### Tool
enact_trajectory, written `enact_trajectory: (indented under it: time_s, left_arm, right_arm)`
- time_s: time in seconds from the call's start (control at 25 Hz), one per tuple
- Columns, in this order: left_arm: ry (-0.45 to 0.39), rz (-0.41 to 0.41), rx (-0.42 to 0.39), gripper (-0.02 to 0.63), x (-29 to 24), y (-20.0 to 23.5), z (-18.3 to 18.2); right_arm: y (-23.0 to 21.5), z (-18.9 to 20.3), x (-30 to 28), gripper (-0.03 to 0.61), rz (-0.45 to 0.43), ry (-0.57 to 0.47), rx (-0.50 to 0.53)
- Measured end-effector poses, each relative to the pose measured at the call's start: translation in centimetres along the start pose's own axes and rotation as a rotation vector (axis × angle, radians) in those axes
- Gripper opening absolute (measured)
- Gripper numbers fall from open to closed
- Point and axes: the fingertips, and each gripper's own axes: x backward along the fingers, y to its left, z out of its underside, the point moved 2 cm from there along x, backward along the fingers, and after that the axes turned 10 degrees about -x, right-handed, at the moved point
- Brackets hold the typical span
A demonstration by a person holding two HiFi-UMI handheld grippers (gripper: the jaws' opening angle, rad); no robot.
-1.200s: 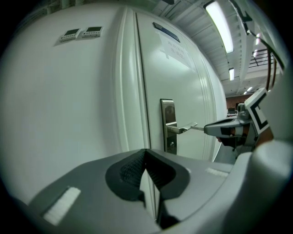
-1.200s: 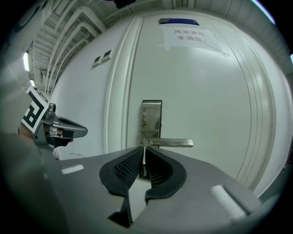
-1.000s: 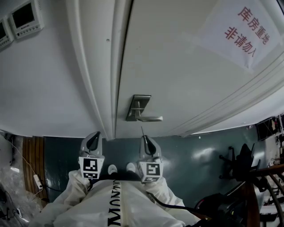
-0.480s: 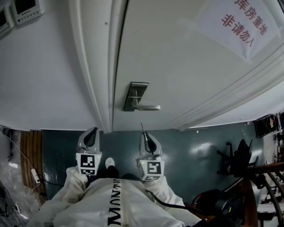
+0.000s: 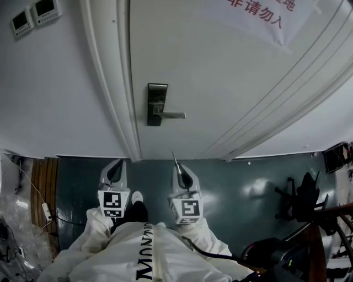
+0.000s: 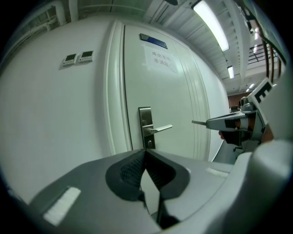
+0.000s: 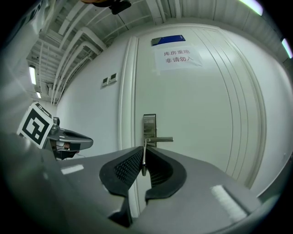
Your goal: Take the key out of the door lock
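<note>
The white door's metal lock plate [image 5: 157, 104] with its lever handle [image 5: 172, 115] stands well ahead of both grippers. My right gripper [image 5: 177, 168] is shut on the thin metal key [image 5: 174, 159], which sticks out past its tips toward the door. In the right gripper view the key [image 7: 143, 157] is pinched upright between the pads, with the lock plate [image 7: 149, 128] far behind it. My left gripper [image 5: 116, 171] hangs beside it, shut and empty; in its own view the left gripper [image 6: 145, 153] points at the lock plate [image 6: 146, 128], with the key [image 6: 199, 122] at the right.
A paper notice [image 5: 259, 16] with red characters hangs on the door. Two small wall panels [image 5: 33, 16] sit left of the door frame. An office chair [image 5: 300, 201] stands at the right on the green floor, and cables [image 5: 41, 193] lie at the left.
Both grippers have drawn back from the door, so the lock plate now sits farther from their tips and higher in the head view. The key stays in the right gripper.
</note>
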Motion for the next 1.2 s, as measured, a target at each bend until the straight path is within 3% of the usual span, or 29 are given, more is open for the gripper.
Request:
enact_trajectory:
  time_s: [0.32,0.6,0.92,1.2]
  left_arm:
    - [-0.034,-0.052,-0.041,0.000,5.9,-4.0,-1.8]
    - [-0.014,-0.089,-0.045,0.000,10.9,-5.7,-1.4]
    - [-0.003,-0.030,-0.041,0.000,13.2,-7.4,-0.7]
    - [-0.033,0.003,-0.038,0.000,13.7,-5.7,-1.1]
  right_arm:
    - [-0.9,0.8,6.7,0.024,-0.023,-0.034,-0.027]
    - [0.5,1.3,10.5,0.025,-0.069,-0.031,-0.033]
    - [2.1,2.3,12.5,0.025,-0.064,-0.017,-0.064]
    - [4.0,2.1,12.3,0.023,-0.043,-0.010,-0.081]
